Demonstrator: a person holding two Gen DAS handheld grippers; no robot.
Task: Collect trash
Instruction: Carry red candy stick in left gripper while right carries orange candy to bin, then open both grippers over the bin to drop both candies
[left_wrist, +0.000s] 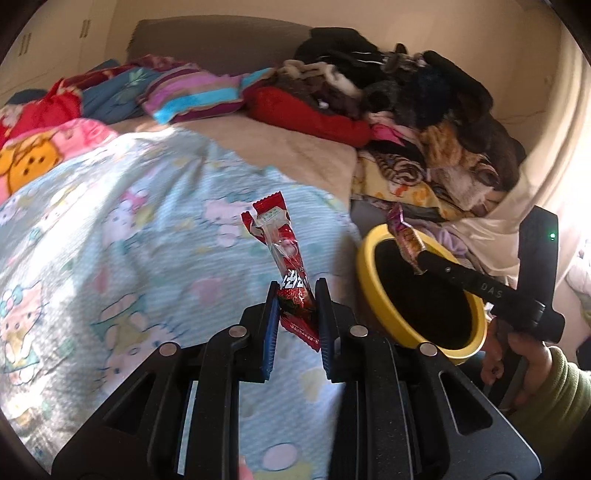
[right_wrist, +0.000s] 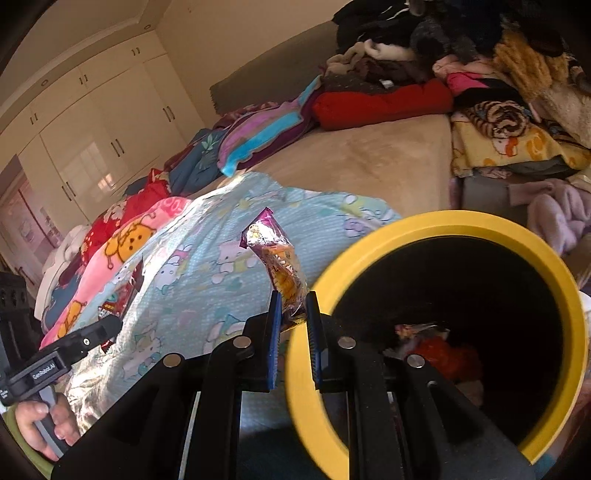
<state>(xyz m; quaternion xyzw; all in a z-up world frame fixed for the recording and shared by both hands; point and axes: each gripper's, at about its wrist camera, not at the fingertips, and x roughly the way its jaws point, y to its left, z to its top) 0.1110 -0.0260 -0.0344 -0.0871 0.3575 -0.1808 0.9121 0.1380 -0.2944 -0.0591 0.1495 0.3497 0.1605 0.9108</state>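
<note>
My left gripper (left_wrist: 295, 295) is shut on a red snack wrapper (left_wrist: 284, 251) that stands up between its blue pads above the cartoon-print bedspread. My right gripper (right_wrist: 292, 306) is shut on a purple and orange wrapper (right_wrist: 279, 266), held just left of the yellow-rimmed bin (right_wrist: 554, 266). In the left wrist view the right gripper (left_wrist: 421, 260) holds that purple wrapper (left_wrist: 404, 236) over the bin (left_wrist: 373, 295). Inside the bin lie other wrappers (right_wrist: 439, 350). The left gripper (right_wrist: 110, 325) with its red wrapper (right_wrist: 122, 295) shows at the far left of the right wrist view.
A light blue cartoon bedspread (left_wrist: 129, 240) covers the near bed. Piled clothes and blankets (left_wrist: 406, 96) fill the far right. A striped pillow (left_wrist: 192, 92) and red cushion (left_wrist: 306, 114) lie at the head. White wardrobes (right_wrist: 92, 122) line the far wall.
</note>
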